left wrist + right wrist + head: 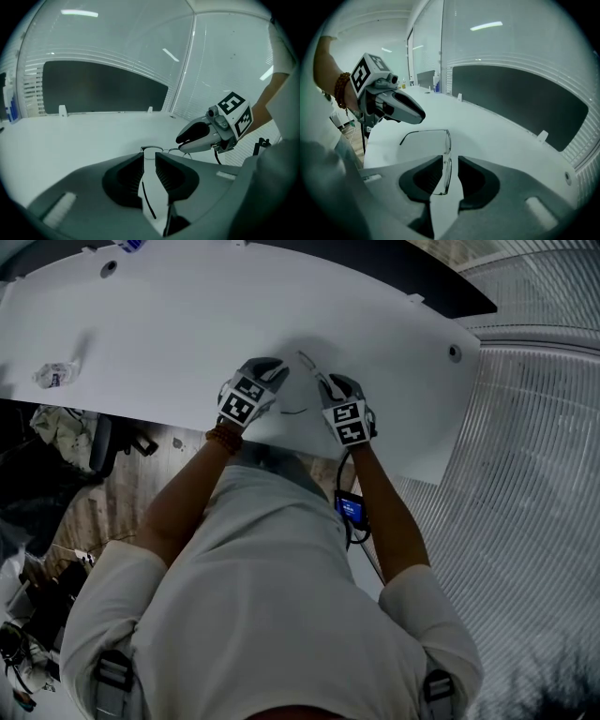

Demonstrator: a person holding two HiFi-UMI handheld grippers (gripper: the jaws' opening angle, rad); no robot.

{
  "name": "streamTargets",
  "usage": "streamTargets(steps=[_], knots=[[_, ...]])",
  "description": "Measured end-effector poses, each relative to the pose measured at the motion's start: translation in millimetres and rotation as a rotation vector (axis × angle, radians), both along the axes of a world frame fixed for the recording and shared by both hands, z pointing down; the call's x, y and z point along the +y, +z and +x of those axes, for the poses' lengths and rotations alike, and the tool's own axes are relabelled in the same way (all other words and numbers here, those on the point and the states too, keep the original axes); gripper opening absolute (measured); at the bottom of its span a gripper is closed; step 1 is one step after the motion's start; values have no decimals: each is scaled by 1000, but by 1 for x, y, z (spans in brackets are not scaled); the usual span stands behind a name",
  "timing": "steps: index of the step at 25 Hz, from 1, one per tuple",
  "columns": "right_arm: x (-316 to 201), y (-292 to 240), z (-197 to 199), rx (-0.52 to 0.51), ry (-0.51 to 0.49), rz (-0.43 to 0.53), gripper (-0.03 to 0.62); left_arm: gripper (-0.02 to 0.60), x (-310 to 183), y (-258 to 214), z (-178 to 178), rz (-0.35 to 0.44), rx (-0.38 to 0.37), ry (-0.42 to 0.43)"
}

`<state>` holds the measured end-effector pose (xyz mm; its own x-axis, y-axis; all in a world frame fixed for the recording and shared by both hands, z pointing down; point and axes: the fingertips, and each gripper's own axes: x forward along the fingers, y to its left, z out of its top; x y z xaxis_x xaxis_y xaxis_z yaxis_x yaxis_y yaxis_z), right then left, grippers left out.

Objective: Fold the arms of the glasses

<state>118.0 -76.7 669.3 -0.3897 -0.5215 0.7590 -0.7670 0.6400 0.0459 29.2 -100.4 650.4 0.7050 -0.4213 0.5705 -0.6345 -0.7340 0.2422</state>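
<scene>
We count one pair of glasses (447, 150), thin wire with two arms, lying on the white surface (187, 324) at the centre of the head view, between two tongs.

The left tongs (149, 159) are released. Their jaws stand apart, and one arm (147, 199) runs down the gap at the lower middle of that view without being pinched. The right tongs (450, 161) are also released, with jaws parted either side of the front frame, seen edge-on at the middle of their view. The other arm reaches off to the upper left.

We judge the glasses very light, springy and easy to bend, with slippery lenses that would skid on the smooth surface. We would steady the front rim near a hinge and push each arm close to its hinge, gently.

One crumpled wrapper (52, 376) lies at the left of the head view.
</scene>
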Motion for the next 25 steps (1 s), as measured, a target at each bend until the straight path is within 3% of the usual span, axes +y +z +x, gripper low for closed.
streamTargets(steps=[6, 25], knots=[[-5, 27, 4, 40, -38, -55, 104, 87, -3, 23, 5, -45, -38, 15], [-24, 32, -32, -35, -136, -149, 89, 84, -5, 34, 2, -57, -57, 14]])
